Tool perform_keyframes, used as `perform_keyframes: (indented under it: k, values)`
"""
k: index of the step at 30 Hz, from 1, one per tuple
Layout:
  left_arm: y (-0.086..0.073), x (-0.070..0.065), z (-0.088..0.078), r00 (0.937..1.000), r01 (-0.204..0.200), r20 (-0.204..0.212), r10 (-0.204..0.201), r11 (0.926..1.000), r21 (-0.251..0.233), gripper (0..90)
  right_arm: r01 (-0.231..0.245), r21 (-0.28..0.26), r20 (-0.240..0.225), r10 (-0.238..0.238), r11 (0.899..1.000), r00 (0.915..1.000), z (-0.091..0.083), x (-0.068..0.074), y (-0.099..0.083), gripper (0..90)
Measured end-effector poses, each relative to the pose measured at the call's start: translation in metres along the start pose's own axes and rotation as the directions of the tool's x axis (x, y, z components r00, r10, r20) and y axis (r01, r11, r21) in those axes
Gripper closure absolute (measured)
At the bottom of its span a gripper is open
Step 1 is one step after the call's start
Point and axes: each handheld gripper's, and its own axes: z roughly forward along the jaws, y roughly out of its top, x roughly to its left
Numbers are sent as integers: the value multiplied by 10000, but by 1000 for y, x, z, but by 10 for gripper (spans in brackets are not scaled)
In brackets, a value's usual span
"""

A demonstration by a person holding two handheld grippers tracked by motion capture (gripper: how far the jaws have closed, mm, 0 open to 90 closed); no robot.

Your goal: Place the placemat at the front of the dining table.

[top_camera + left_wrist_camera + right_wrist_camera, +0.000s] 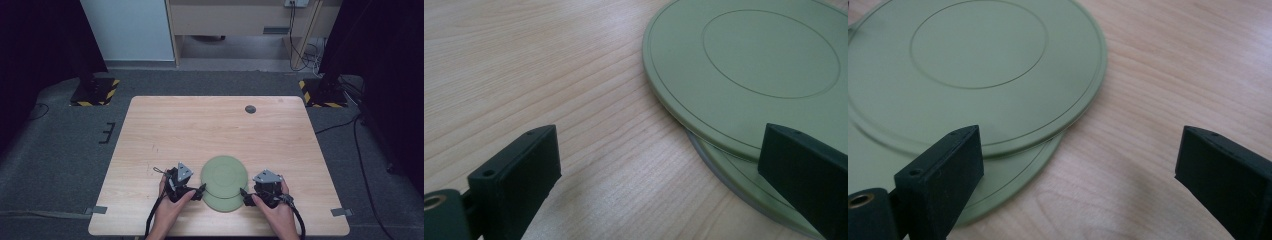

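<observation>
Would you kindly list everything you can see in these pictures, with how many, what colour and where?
plates: two, pale green, near middle of the table, the upper one lying offset on the lower.
table: one, light wood, centre of the room.
round cap: one, grey, far right part of the tabletop.
tape pieces: two, grey, at the table's near corners.
floor bases: two, black with yellow stripes, beyond the table's far corners.
left gripper: one, black, fingers open, left of the plates.
right gripper: one, black, fingers open, right of the plates.
</observation>
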Motion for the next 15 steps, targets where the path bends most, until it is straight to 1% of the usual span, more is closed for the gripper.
perform_keyframes:
  k: [2, 4, 8, 15]
  values:
    - [0, 0, 0, 10000, 24, -2, -24, 10000, 13, 27, 68, 82, -62, -68, 9999, 10000, 0, 2, -1, 59]
    - [0, 0, 2, 10000, -12, -33, 12, 10000, 53, 27, 84, 52, -54, -84, 10000, 10000, 0, 3, -1, 58]
    - [0, -1, 4, 9999, -26, -121, 28, 10000, 94, 25, 98, 25, 27, -98, 9999, 9999, 3, 3, 1, 42]
    - [1, 1, 7, 9998, 99, -146, -97, 9999, 110, 1, 75, 48, 144, -75, 10000, 9999, 6, 1, 3, 17]
